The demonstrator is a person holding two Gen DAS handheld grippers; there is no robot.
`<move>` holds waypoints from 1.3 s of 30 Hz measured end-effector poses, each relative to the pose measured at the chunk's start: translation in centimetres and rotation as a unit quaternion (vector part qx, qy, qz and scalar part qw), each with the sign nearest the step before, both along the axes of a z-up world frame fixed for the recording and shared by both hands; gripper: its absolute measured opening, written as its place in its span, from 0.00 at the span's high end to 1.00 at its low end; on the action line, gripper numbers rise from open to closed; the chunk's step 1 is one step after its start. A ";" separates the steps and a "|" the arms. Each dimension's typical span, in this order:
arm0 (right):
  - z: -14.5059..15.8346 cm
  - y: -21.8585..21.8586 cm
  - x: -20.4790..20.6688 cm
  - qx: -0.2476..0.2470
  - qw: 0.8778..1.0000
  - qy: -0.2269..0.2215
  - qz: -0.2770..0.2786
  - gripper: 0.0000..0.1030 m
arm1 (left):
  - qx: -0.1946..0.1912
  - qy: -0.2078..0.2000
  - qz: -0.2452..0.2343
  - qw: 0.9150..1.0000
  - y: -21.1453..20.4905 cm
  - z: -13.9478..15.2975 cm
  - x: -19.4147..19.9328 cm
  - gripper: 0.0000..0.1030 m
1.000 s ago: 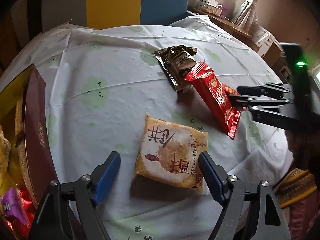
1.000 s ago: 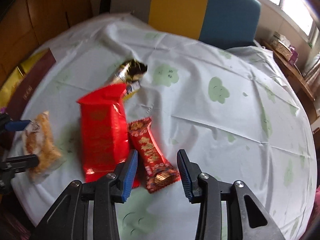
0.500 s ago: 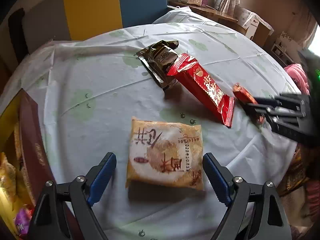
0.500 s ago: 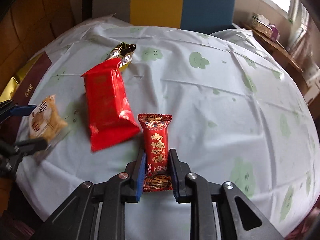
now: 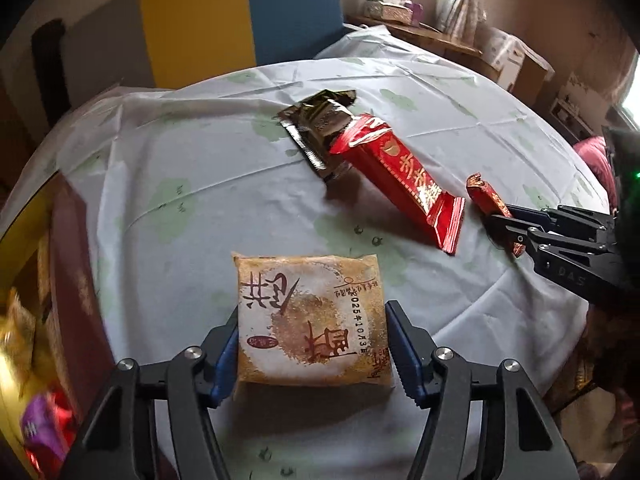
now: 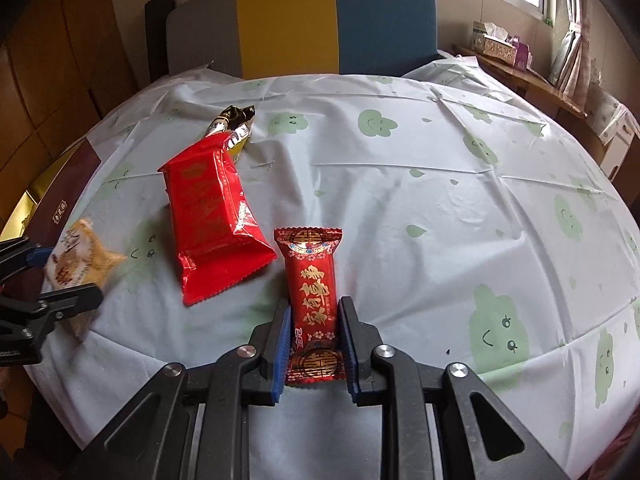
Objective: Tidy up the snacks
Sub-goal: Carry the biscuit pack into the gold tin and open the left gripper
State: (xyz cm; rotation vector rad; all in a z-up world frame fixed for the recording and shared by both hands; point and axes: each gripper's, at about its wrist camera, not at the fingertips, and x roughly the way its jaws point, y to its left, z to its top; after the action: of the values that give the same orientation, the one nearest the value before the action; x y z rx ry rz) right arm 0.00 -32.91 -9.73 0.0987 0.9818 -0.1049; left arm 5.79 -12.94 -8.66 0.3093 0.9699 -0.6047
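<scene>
Your right gripper (image 6: pixel 314 346) is clamped on the near end of a small red candy bar (image 6: pixel 312 288), its blue pads (image 6: pixel 282 350) pressing both long edges, so the bar points away from you, ready to lift. In your left gripper (image 5: pixel 312 354) sits a square tan pastry packet (image 5: pixel 310 318); the jaws have just been closing, and they now stand at about half their width with the pads against the packet's two sides near its near edge, a grip that spans the whole width so the flat packet should not twist. Between the two lies a long red snack pack (image 5: pixel 400 182), loose on the tablecloth (image 6: pixel 420 200), its far end propped on a dark brown wrapper (image 5: pixel 316 120) beyond it; neither is touched. At the table's left edge stands an open maroon and gold box (image 5: pixel 70 264) with wrapped snacks inside, probably where both held items are bound. A chair back (image 6: pixel 332 20) in grey, yellow and blue stands behind the table.
</scene>
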 end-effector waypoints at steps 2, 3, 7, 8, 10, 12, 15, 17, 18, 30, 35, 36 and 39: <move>-0.2 0.2 0.1 -0.008 1.000 -0.005 -0.002 0.77 | -0.013 -0.011 0.011 1.000 0.9 0.8 -0.7 0.37; -0.2 0.2 0.1 -0.010 1.000 -0.005 -0.003 0.77 | -0.018 -0.015 0.015 1.000 1.3 1.2 -0.9 0.37; -0.2 0.3 0.0 -0.013 1.000 -0.010 -0.009 0.77 | -0.039 -0.037 0.044 0.998 3.1 3.6 -1.8 0.37; -0.3 0.4 0.0 -0.016 1.000 -0.010 -0.009 0.77 | -0.043 -0.045 0.051 0.997 3.6 4.3 -2.0 0.37; -0.3 0.6 -0.1 -0.023 1.000 -0.013 -0.013 0.78 | -0.049 -0.054 0.067 0.995 4.4 5.3 -2.0 0.37; -0.3 0.9 -0.3 -0.029 0.999 -0.018 -0.016 0.78 | -0.055 -0.063 0.085 0.993 5.7 6.2 -2.0 0.37; -0.4 1.0 -0.6 -0.033 0.999 -0.024 -0.019 0.78 | -0.061 -0.072 0.113 0.989 7.5 7.3 -2.0 0.37; -0.4 1.1 -0.6 -0.036 0.999 -0.024 -0.021 0.78 | -0.058 -0.076 0.130 0.987 8.6 7.7 -1.9 0.37; -0.4 1.1 -0.6 -0.037 0.999 -0.025 -0.022 0.78 | -0.058 -0.077 0.138 0.986 9.2 7.8 -1.9 0.37; -0.5 1.5 -0.7 -0.047 0.998 -0.028 -0.029 0.78 | -0.060 -0.057 0.202 0.976 14.1 7.0 -1.2 0.36; -0.5 1.7 -0.8 -0.052 0.998 -0.028 -0.028 0.78 | -0.057 -0.053 0.217 0.973 15.2 6.7 -1.0 0.36; -0.5 1.7 -0.8 -0.052 0.998 -0.028 -0.028 0.78 | -0.058 -0.052 0.221 0.972 15.4 6.6 -0.9 0.36; -0.5 1.7 -0.8 -0.052 0.998 -0.028 -0.028 0.78 | -0.062 -0.048 0.231 0.970 16.2 6.4 -0.8 0.36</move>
State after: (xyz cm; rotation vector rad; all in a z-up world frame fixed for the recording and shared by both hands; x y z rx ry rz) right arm -0.77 -31.23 -10.21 0.0328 0.9159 -0.2042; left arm 5.04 3.27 -2.23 -0.0046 0.8672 -0.2201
